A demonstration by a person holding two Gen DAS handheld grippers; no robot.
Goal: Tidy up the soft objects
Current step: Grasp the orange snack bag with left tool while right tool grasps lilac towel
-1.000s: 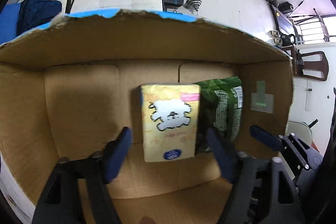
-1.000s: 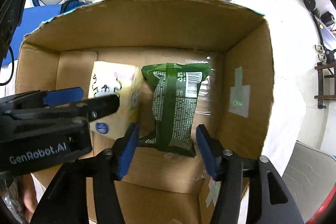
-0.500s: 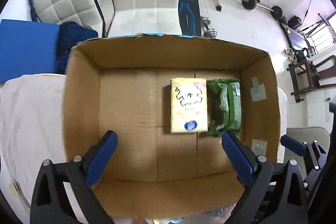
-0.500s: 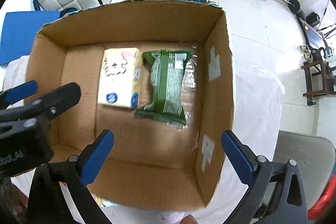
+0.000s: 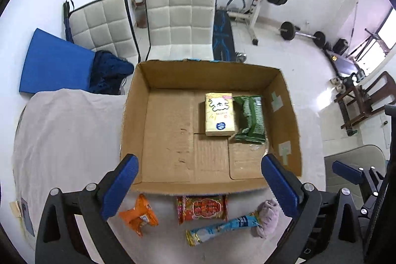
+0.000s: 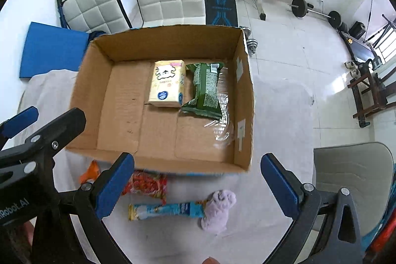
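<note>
Both the left tool (image 5: 199, 186) and the right tool (image 6: 198, 181) gape wide and empty, while a pale yellow tissue pack (image 5: 219, 114) and crinkly green packet (image 5: 250, 118) lie side by side in the cardboard box (image 5: 133, 120), right of centre.

Beyond the left gripper's (image 5: 199, 176) blue fingertips (image 5: 278, 183) sits a plain brown cardboard box (image 5: 138, 120). Inside it lies a pale yellow tissue pack (image 5: 219, 114) with a white cartoon dog and a blue oval, next to a dark green snack bag (image 5: 250, 119) with white print. Nearer the gripper lie an orange packet (image 5: 138, 215), a red-and-yellow packet (image 5: 201, 208), a light blue tube-shaped pack (image 5: 222, 227) and a lilac cloth (image 5: 268, 217), all on a white tablecloth (image 5: 66, 130).
</note>
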